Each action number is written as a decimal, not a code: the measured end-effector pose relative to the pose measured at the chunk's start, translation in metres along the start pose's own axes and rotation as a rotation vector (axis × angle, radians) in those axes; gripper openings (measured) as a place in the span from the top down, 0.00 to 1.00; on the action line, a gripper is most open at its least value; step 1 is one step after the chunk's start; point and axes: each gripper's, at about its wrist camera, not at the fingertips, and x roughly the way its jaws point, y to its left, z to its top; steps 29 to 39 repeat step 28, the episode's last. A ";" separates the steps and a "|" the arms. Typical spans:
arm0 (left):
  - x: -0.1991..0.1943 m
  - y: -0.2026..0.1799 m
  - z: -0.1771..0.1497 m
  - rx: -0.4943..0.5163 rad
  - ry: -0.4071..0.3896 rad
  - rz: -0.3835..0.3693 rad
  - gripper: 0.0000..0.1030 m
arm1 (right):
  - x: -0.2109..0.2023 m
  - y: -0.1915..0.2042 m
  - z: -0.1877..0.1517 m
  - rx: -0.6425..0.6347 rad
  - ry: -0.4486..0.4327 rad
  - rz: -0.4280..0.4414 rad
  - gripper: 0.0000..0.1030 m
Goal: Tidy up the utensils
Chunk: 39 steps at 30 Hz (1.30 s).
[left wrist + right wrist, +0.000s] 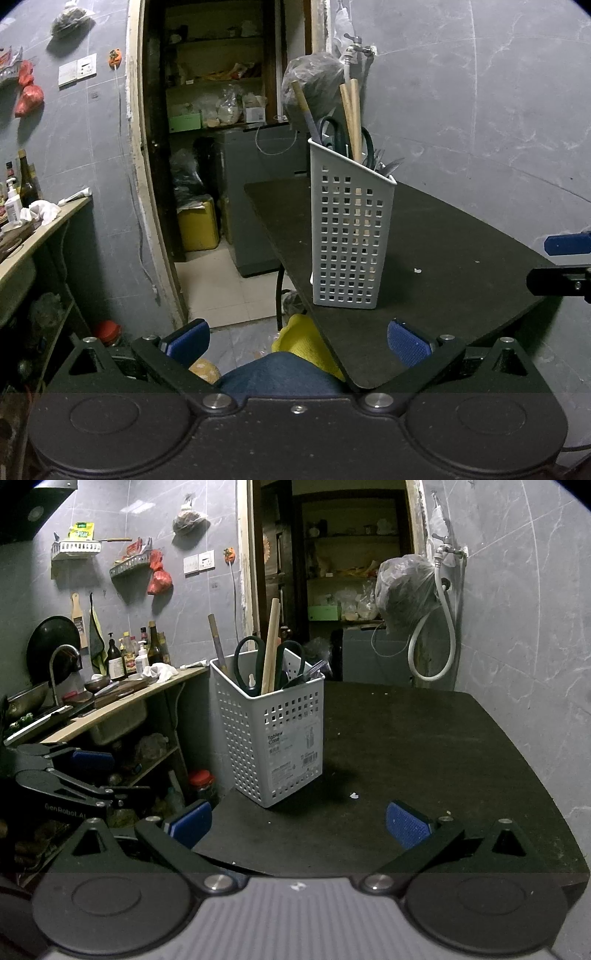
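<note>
A white perforated utensil basket (349, 236) (273, 734) stands upright on the dark table (443, 258) (424, 746), near its left edge. Black-handled scissors (249, 664), wooden sticks (271, 642), a wooden-handled tool (217, 642) and metal cutlery (388, 166) stand in it. My left gripper (299, 341) is open and holds nothing, hanging at the table's near-left corner, short of the basket. My right gripper (299, 823) is open with nothing between its fingers, over the table's front edge. The left gripper (92, 760) shows at the left of the right wrist view.
A counter with a sink (118, 720), bottles (136, 653) and a white cloth (160, 672) runs along the left wall. Behind the table are a doorway to a storeroom (218, 129), a tap with a hose (439, 627) and a hanging bag (402, 590). A person's knee (280, 373) is below.
</note>
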 end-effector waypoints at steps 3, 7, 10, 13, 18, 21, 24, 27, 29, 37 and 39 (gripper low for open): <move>-0.002 0.001 -0.001 -0.001 0.000 0.000 0.01 | 0.000 0.001 0.000 -0.001 0.000 -0.002 0.00; -0.002 0.001 0.000 0.002 -0.006 0.001 0.01 | 0.001 0.000 0.000 -0.002 0.001 -0.001 0.00; -0.001 0.001 -0.001 0.001 -0.005 0.003 0.01 | 0.001 0.000 0.001 -0.001 0.002 -0.001 0.00; -0.001 0.001 -0.001 0.001 -0.005 0.002 0.01 | 0.001 0.000 0.000 -0.001 0.003 -0.002 0.00; -0.001 0.001 -0.001 0.002 -0.005 0.003 0.01 | 0.001 -0.001 -0.004 0.001 0.006 0.000 0.00; -0.001 0.001 -0.001 0.002 -0.005 0.003 0.01 | 0.004 -0.003 -0.004 -0.001 0.008 -0.003 0.00; -0.001 0.001 -0.001 0.002 -0.005 0.003 0.01 | 0.006 -0.006 -0.006 0.001 0.011 -0.004 0.00; 0.000 0.001 -0.001 0.002 -0.001 0.004 0.01 | 0.007 -0.008 -0.007 0.004 0.013 -0.002 0.00; 0.000 0.001 -0.001 0.004 0.000 0.005 0.01 | 0.007 -0.008 -0.006 0.003 0.014 -0.002 0.00; 0.000 0.001 -0.001 0.004 0.000 0.005 0.01 | 0.007 -0.008 -0.006 0.003 0.014 -0.002 0.00; 0.000 0.001 -0.001 0.004 0.000 0.005 0.01 | 0.007 -0.008 -0.006 0.003 0.014 -0.002 0.00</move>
